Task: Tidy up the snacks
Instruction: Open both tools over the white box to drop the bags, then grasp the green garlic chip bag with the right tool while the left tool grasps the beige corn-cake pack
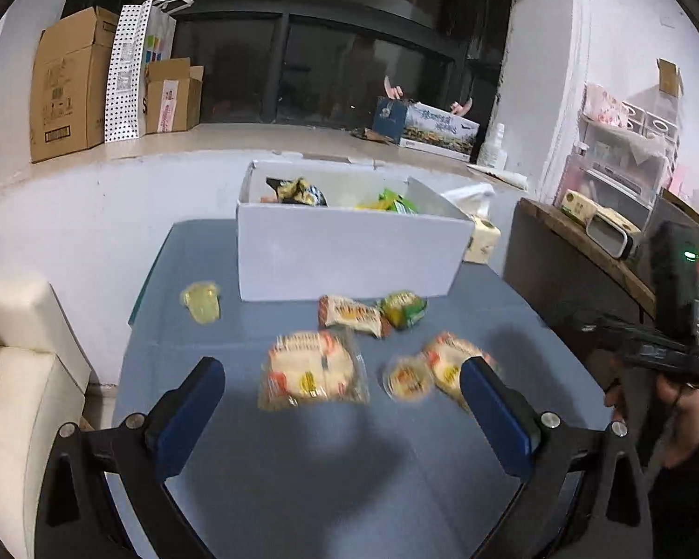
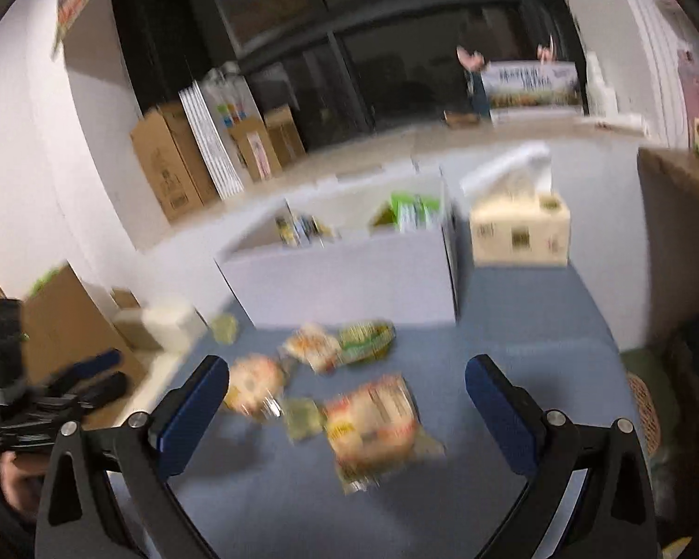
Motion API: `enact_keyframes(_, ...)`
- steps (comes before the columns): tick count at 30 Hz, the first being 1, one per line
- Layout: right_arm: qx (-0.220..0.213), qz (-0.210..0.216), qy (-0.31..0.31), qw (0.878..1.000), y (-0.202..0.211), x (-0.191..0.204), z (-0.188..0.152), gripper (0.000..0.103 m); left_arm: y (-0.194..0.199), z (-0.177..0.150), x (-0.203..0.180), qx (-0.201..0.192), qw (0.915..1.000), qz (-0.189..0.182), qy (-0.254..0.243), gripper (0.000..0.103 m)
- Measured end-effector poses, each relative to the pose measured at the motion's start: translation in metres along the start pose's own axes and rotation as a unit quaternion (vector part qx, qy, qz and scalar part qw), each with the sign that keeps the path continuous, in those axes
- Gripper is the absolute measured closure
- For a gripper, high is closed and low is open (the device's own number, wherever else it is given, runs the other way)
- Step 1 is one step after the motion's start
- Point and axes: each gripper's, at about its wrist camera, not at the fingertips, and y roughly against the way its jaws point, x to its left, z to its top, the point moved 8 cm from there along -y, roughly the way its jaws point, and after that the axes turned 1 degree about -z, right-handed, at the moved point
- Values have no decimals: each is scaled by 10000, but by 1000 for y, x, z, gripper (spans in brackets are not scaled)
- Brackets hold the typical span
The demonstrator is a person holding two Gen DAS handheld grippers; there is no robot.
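We are seeing a blue-grey tablecloth, a plain white box, a green packet, yellow-and-orange bread wrappers, a pale yellow jelly cup, and a black-dotted white bag.

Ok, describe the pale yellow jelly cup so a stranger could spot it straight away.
Start at the white box at the back of the blue table. Off the box's front left corner sits the jelly cup, alone on the cloth. It is translucent pale yellow and unprinted; the other snacks are printed packets clustered to its right.
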Motion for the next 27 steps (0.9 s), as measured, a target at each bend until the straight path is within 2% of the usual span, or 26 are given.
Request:
enact_keyframes(5,264,-53,139,9995,-28,4,-3,0,3,-8,-4,54,10000,-5,-65,0)
enact_keyframes(12,629,-229,588,9960,-84,16,17,0,11,-9,-8,3,9999,-13,-136,0)
enact_keyframes(16,924,-401,755,9920,-123,13,26,0,16,-10,-6,-9,9999,19,-136,0)
enact_keyframes(19,1306,-527,795,9868,-151,9,25,0,18,-11,-1,-14,9999,60,-97,0)
enact_keyframes(22,1431,-580,839,9844,-168,7,21,0,18,-13,9,13,9999,131,18,0)
enact_keyframes(23,1495,-619,869,9830,-173,6,19,2,19,-15,11,17,9999,151,54,0)
enact_keyframes(24,1565,-617,885,9818,-177,6,16,13,19,-15,13,13,9998,157,83,0)
enact_keyframes(25,1697,-667,926,9789,-183,5,10,32,19,-16,15,18,9998,158,110,0)
enact_keyframes(26,1776,-720,952,9768,-186,3,6,41,19,-17,16,24,9998,171,122,0)
enact_keyframes(27,1750,-719,939,9774,-186,2,5,42,19,-17,17,28,9997,194,130,0)
